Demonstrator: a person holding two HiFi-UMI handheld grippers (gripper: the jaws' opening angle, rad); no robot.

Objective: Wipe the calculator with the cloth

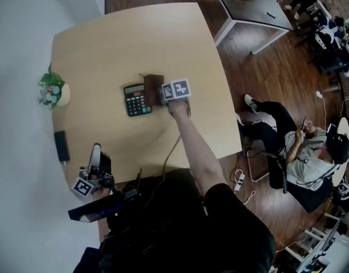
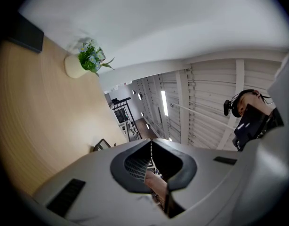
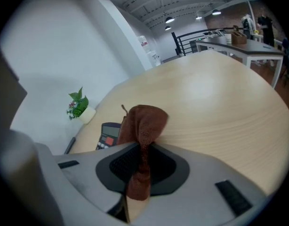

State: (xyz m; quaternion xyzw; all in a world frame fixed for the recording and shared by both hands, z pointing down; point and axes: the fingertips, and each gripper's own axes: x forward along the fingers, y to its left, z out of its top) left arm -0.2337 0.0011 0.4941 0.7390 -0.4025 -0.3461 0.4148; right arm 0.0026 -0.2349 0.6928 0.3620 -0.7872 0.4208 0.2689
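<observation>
At the near edge of the light wooden tabletop [image 1: 134,38], the left hand-held gripper [image 2: 151,147] had its jaws pressed together on nothing. Farther out, the right hand-held gripper [image 3: 143,147] pinched a brown terry cloth [image 3: 144,121] at the right edge of the black rectangular calculator [image 1: 137,99].

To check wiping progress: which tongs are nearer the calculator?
Right. The right tongs, holding the cloth, are beside the calculator; the left tongs are far off, at the table edge.

fuzzy brown terry cloth [image 3: 143,126], smooth matt light wood tabletop [image 3: 215,102], black plastic calculator [image 1: 137,99] beside the gripper [image 3: 140,166], matt grey plastic
</observation>
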